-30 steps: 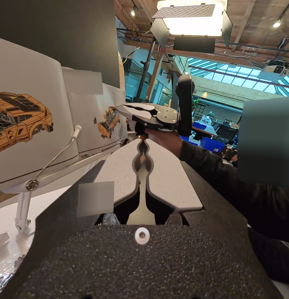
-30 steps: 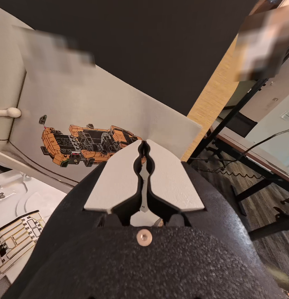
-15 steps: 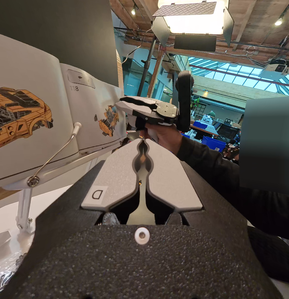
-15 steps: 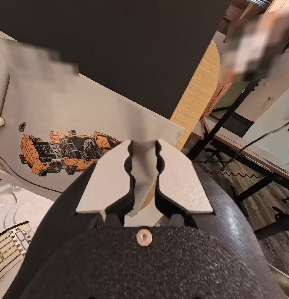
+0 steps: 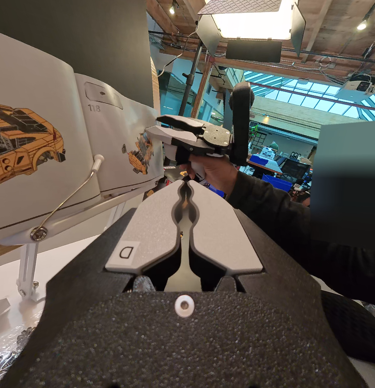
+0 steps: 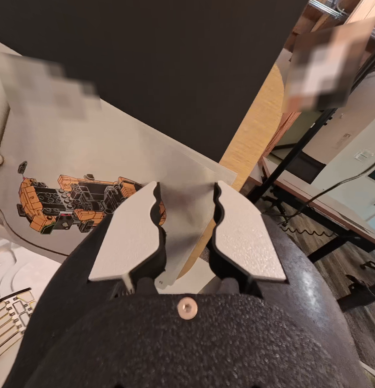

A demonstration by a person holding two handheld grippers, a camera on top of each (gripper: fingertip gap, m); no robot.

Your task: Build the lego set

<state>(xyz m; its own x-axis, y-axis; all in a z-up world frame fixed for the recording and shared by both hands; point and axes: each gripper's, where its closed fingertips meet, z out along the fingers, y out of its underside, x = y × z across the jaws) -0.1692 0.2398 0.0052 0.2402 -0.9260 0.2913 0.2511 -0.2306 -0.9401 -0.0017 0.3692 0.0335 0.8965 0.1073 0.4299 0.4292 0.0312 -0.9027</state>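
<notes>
An open instruction booklet (image 5: pixel 45 109) with orange car drawings stands on a white book stand (image 5: pixel 27 273) at the left. It also shows in the right wrist view (image 6: pixel 98 159). My left gripper (image 5: pixel 185 183) is shut, raised, and points past the booklet's lower right corner. A tiny dark speck sits in its gap; I cannot tell what it is. My right gripper (image 6: pixel 186 184) is open, with the right page's outer edge (image 6: pixel 188 210) between its jaws and not pinched. It also shows in the left wrist view (image 5: pixel 153 125), held by a hand at the page edge.
A wire page holder (image 5: pixel 77 189) presses on the booklet. A sticker sheet (image 6: pixel 10 315) lies on the white table at lower left. Clear bags of small pieces (image 5: pixel 6 346) lie near the stand. A black backdrop board (image 6: pixel 182 73) stands behind. A studio light (image 5: pixel 251 19) hangs above.
My right gripper was shut on the page edge and has opened, letting the page go. It has also risen slightly. My left gripper has stayed shut and nearly still.
</notes>
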